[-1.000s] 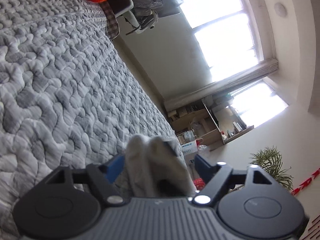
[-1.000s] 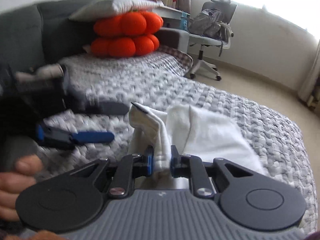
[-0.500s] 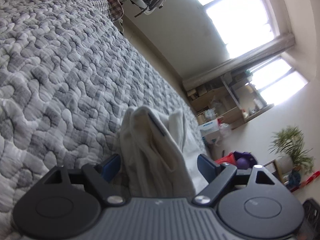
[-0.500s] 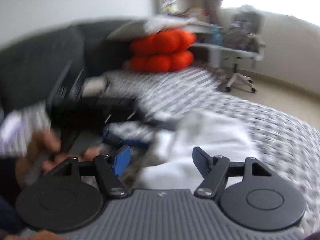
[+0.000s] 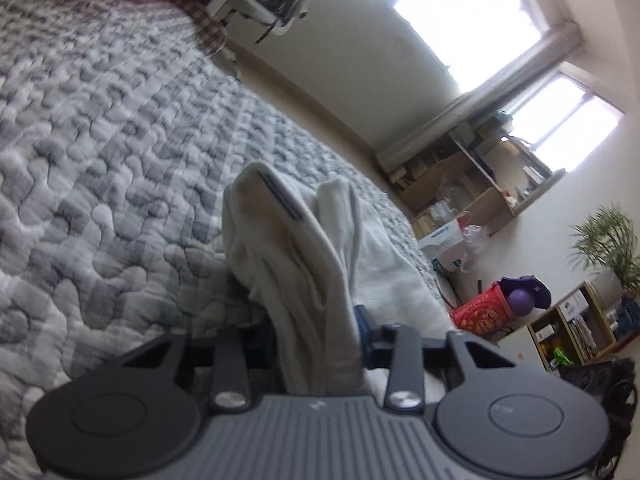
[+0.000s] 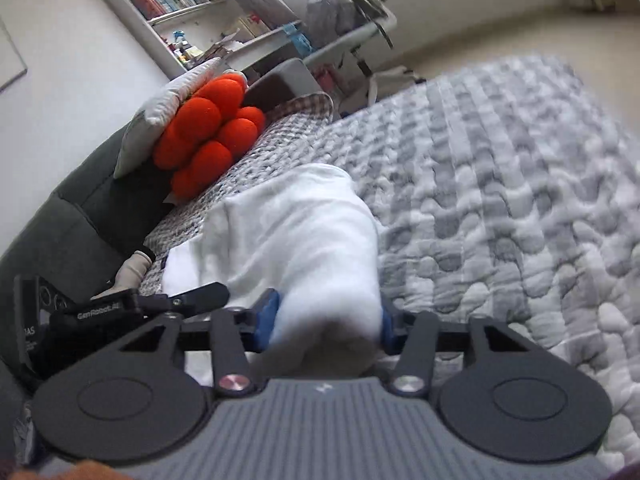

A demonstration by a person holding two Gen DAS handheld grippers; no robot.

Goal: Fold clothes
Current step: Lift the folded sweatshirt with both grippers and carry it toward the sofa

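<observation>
A white garment (image 5: 288, 248) lies bunched on the grey quilted bed (image 5: 100, 140). In the left wrist view my left gripper (image 5: 316, 320) is shut on a folded ridge of it that stands up between the fingers. In the right wrist view the garment (image 6: 296, 232) runs away toward the cushions, and my right gripper (image 6: 328, 316) is shut on a thick, blurred bunch of it. The blue pads (image 6: 266, 316) press both sides of that bunch. The left gripper's black body (image 6: 120, 304) shows at the left, close beside the cloth.
Orange ball cushions (image 6: 208, 132) and a pale pillow lean on a dark headboard (image 6: 60, 216) at the far end. An office chair (image 6: 344, 12) stands beyond the bed edge. Shelves (image 5: 460, 184), boxes and a plant (image 5: 608, 240) line the floor off the bed's side.
Both grippers were open half a second ago and have closed on the white garment. The right gripper let go of its earlier pinch, swung around quickly and took a thicker bunch.
</observation>
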